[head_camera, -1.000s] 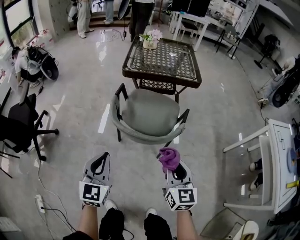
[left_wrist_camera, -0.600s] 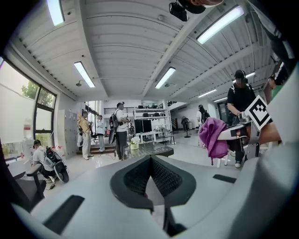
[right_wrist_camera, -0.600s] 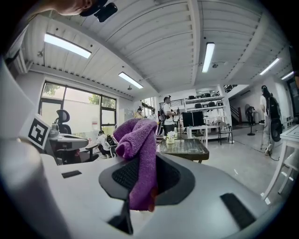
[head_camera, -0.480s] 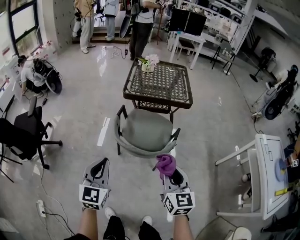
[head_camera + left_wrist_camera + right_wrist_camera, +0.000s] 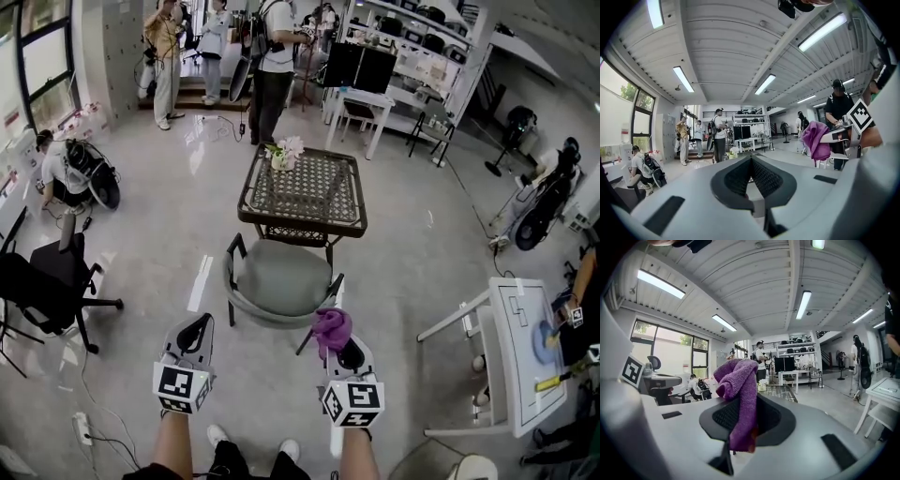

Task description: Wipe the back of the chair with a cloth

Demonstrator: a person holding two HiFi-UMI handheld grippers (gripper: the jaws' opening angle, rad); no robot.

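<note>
While the right gripper clamped the purple cloth near the chair back, the left gripper was closed, holding nothing.

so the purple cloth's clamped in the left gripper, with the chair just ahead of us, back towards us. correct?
Not the left. The right gripper view shows the purple cloth clamped in the right gripper. The left gripper is shut with nothing in it. The rest holds: the chair stands just ahead, with its back towards the person.
</note>
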